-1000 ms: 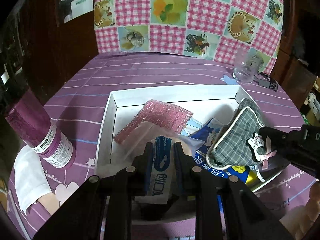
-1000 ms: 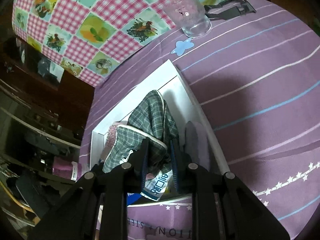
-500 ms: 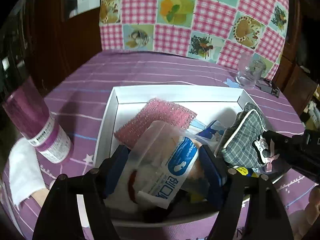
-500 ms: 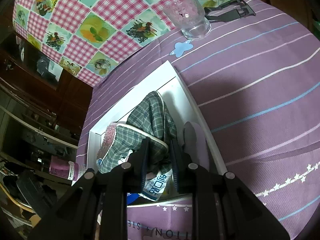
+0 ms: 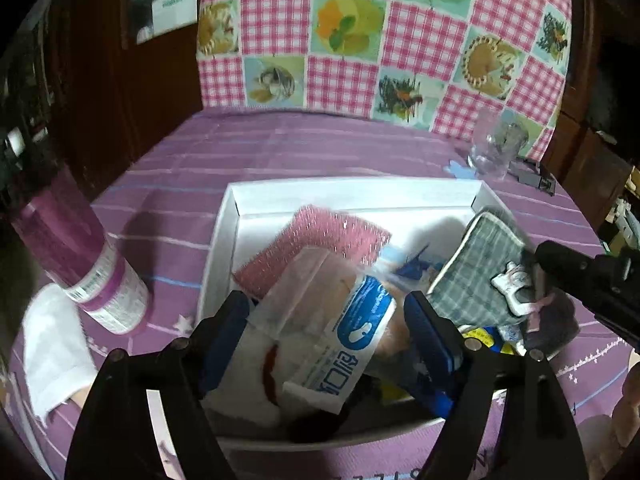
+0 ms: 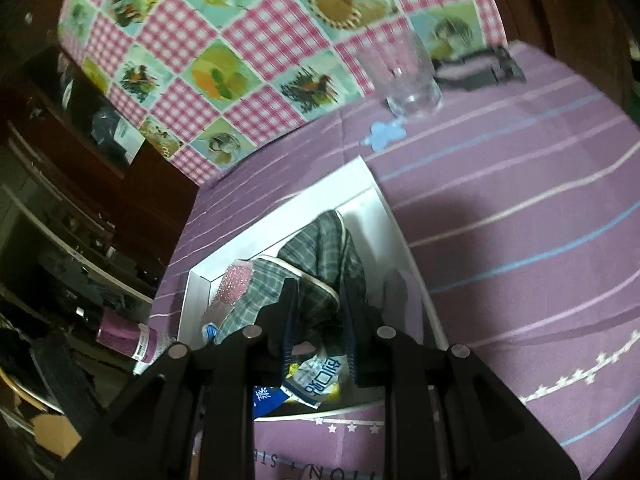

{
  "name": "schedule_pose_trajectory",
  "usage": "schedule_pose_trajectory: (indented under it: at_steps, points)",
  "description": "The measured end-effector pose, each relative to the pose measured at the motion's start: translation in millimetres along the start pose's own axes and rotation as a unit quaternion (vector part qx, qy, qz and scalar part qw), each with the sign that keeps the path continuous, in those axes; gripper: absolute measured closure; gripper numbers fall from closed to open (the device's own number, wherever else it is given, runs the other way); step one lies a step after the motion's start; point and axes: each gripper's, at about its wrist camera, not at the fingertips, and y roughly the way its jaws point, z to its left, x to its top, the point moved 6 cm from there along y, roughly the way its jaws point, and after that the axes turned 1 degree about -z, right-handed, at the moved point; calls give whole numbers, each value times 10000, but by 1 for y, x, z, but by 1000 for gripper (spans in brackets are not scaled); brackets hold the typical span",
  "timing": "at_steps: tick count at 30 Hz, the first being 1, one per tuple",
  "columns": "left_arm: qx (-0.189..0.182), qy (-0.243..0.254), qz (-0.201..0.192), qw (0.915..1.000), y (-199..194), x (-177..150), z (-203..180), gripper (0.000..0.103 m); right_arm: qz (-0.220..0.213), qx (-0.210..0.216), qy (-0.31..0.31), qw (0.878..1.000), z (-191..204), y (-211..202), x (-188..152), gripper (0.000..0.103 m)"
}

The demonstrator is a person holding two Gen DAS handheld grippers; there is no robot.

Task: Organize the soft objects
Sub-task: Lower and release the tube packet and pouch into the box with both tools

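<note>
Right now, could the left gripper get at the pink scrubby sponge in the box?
Probably not directly: the left gripper is opening around a plastic-wrapped packet, which lies over the pink sponge's near end.

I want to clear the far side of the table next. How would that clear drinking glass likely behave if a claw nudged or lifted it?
The drinking glass looks rigid and thin-walled, so probably fragile under a hard squeeze. Its smooth sides are likely slippery. It stands upright on the purple cloth, empty as far as I can tell and narrower at the base than at the rim, so a high push might tip it, and it could then roll.
</note>
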Motion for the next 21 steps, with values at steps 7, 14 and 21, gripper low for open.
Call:
schedule_pose_trajectory:
  at_steps: [7,14,21]
  points:
    - [-237,90,0,9997,-30,15,-9,24,320,118,-446,9984,17,-23,9,80]
    - [-689,179,1048,9919,-31,1,-26,71,1549,-219,-1208,9803,16,-27,-10,80]
    - [-260,455,1497,9873,-1,-23,-30,74,1975,-596,-1354,9691,-2,-5,-25,82]
